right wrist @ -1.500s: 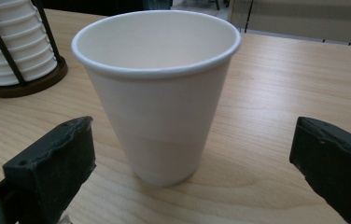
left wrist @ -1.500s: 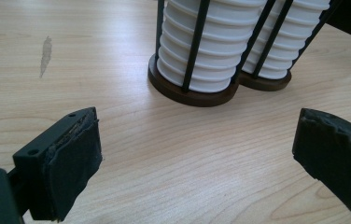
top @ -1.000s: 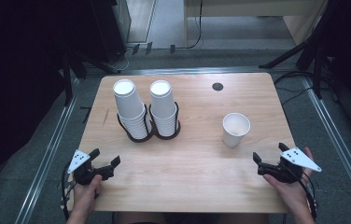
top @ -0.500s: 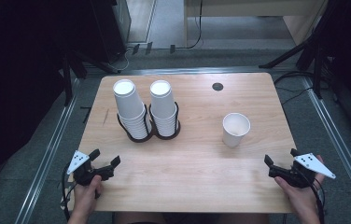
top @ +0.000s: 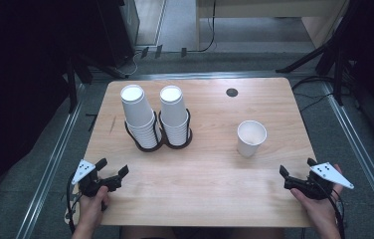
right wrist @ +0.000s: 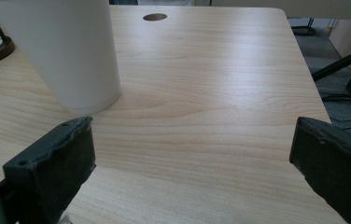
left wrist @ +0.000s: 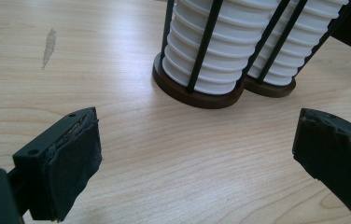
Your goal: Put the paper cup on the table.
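Both my tools, left tool (top: 110, 175) and right tool (top: 297, 175), gape wide and empty; a hasty reach risks toppling the lone cup (top: 251, 138).

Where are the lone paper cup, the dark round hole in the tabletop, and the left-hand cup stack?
lone paper cup (top: 251, 140): high view, on its outer wall.
dark round hole (top: 232, 92): high view, at its centre.
left-hand cup stack (top: 138, 107): high view, on its upper side.
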The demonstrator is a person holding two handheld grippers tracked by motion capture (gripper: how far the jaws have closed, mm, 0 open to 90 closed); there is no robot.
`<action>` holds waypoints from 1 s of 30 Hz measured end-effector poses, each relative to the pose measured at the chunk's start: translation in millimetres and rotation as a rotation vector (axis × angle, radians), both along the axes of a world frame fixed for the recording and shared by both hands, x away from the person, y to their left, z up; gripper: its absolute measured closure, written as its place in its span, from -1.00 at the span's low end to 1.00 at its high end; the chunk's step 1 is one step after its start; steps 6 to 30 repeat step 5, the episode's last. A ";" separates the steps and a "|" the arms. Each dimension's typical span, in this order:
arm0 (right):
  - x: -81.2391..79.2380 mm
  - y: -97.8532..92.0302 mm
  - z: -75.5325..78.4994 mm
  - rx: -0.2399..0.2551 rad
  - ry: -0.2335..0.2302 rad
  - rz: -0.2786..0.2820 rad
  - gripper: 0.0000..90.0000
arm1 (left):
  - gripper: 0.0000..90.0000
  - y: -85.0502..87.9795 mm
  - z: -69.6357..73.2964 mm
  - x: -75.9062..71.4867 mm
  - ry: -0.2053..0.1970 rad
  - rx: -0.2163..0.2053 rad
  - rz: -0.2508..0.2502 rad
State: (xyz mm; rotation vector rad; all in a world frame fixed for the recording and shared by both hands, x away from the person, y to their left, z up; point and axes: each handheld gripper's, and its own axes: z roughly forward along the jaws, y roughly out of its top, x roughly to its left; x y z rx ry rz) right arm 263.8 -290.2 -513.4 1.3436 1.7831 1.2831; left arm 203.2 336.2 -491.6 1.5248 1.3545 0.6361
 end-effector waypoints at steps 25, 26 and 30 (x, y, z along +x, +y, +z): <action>0.3 0.3 -0.4 0.002 0.002 0.002 -0.99 | -0.97 0.2 0.0 0.2 0.000 -0.001 0.003; 0.3 0.3 -0.4 0.002 0.002 0.002 -0.99 | -0.97 0.2 0.0 0.2 0.000 -0.001 0.003; 0.3 0.3 -0.4 0.002 0.002 0.002 -0.99 | -0.97 0.2 0.0 0.2 0.000 -0.001 0.003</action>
